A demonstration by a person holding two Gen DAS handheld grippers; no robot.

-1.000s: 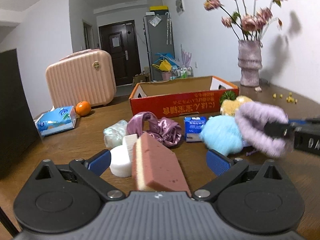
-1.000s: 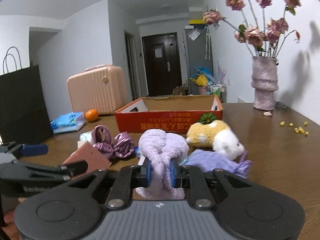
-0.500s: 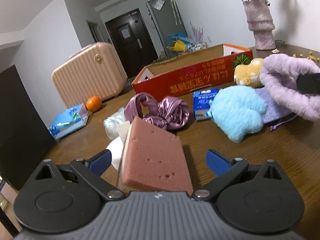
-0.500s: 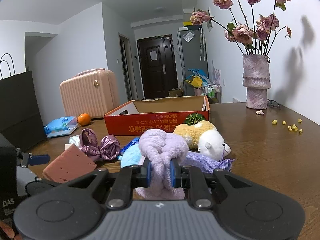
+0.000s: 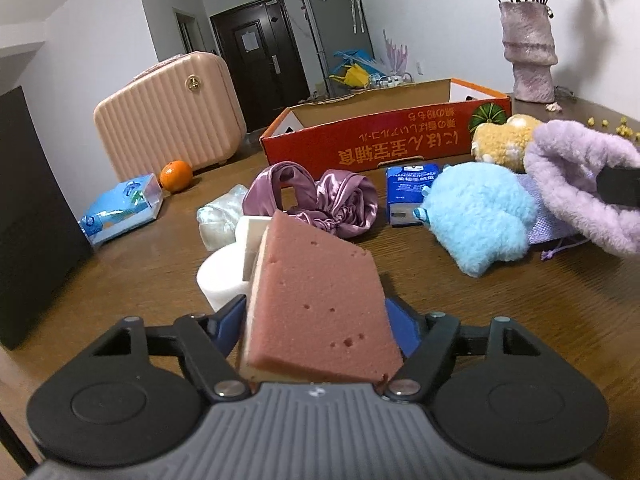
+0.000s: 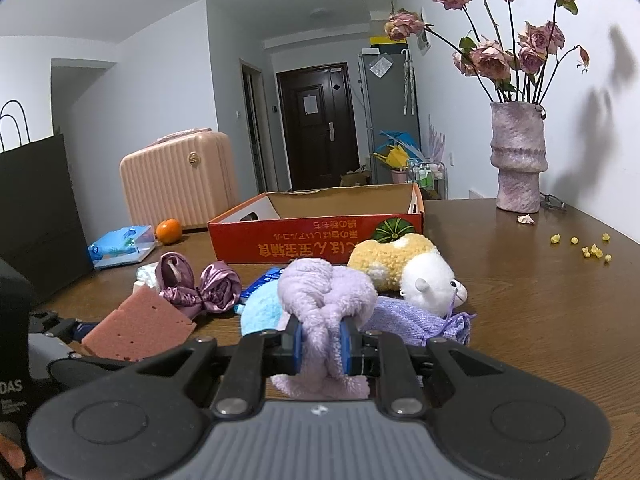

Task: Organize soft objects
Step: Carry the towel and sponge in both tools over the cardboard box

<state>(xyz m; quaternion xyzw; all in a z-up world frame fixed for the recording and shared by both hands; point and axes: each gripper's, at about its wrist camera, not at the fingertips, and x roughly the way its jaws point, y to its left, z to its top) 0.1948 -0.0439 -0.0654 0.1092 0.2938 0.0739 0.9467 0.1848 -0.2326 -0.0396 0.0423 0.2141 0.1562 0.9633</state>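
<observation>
The left gripper (image 5: 318, 330) is closing its jaws around a pink rectangular sponge with a pale underside (image 5: 320, 300); the blue pads sit at the sponge's two sides, and whether they press it yet cannot be told. The sponge tilts up off the brown wooden tabletop (image 5: 500, 312), leaning against a white foam roll (image 5: 222, 276) at its far left.

The right gripper (image 6: 320, 342) is clamped on a fluffy lilac plush cloth (image 6: 326, 292), held above the tabletop.

Just beyond lie a purple satin scrunchie bundle (image 5: 320, 196), a light blue fuzzy plush (image 5: 478, 216), a lilac knitted pouch (image 6: 412, 320) and a yellow-and-white plush sheep (image 6: 408, 270), crowded together. Behind them stands an open red cardboard box (image 6: 320, 240), its near wall just beside the sheep; its inside looks bare where seen.

Open tabletop spreads to the right, up to a mauve textured vase (image 6: 518, 160) near the far right edge. On the left, a black paper bag (image 6: 34, 216) stands at the tabletop's edge.
</observation>
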